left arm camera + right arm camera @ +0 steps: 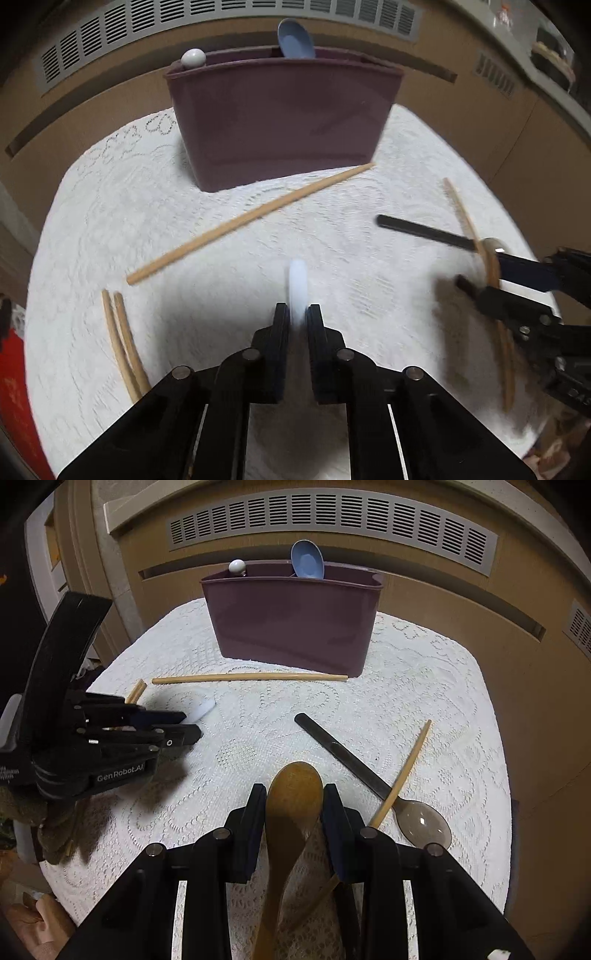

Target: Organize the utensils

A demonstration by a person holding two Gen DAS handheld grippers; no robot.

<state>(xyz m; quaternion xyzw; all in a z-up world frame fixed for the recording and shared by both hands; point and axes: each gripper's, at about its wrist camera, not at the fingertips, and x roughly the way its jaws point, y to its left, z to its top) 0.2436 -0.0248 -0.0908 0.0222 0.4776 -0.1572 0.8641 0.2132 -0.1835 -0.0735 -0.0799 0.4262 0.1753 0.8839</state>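
Observation:
A maroon utensil holder (280, 122) (295, 620) stands at the table's far side, with a blue spoon (295, 38) (307, 560) and a white-knobbed utensil (192, 58) (236, 567) in it. My left gripper (297, 314) (192, 725) is shut on a white spoon (297, 288) (201, 709), held just above the cloth. My right gripper (294, 797) (476, 273) is shut on a wooden spoon (291, 812) (493, 258). A long chopstick (251, 221) (249, 678) lies in front of the holder.
A dark translucent spoon (369, 775) (424, 230) lies at right, crossed by a chopstick (402, 771) (463, 210). Two chopsticks (123, 343) (135, 691) lie at left. A white lace cloth (258, 738) covers the table. A vented wall (332, 520) is behind.

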